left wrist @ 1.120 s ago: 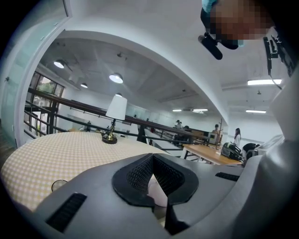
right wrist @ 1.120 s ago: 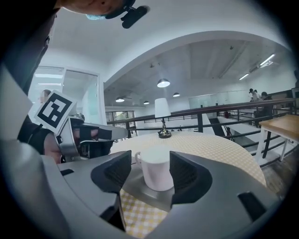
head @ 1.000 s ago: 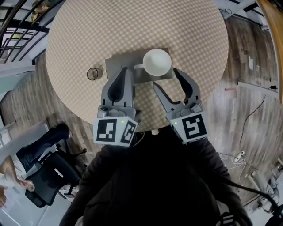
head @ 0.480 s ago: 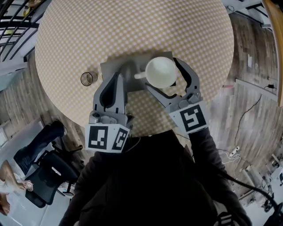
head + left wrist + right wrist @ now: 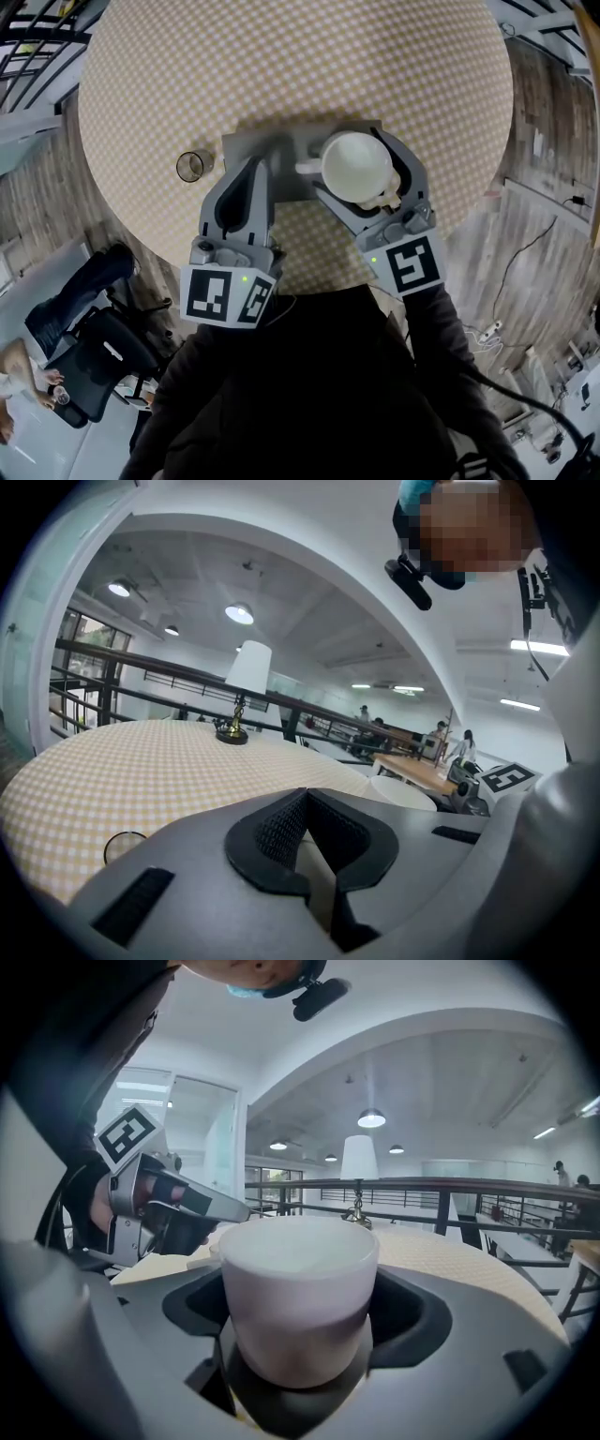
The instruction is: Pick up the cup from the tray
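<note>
Below, grey tray (image 5: 242,145) on checkered table (image 5: 187,75)

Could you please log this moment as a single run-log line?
right gripper: jaws just opened, around cup, not gripping | left gripper: shut, empty | cup: on tray

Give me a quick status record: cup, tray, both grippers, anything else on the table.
cup: white, upright on the tray, handle toward the left gripper
tray: grey, on the checked table
right gripper: open, jaws have just been opening, one each side of the cup, not pressing it
left gripper: shut, empty, over the tray's left part
other: small glass on the table, left of the tray
cup lifted: not yet
</note>
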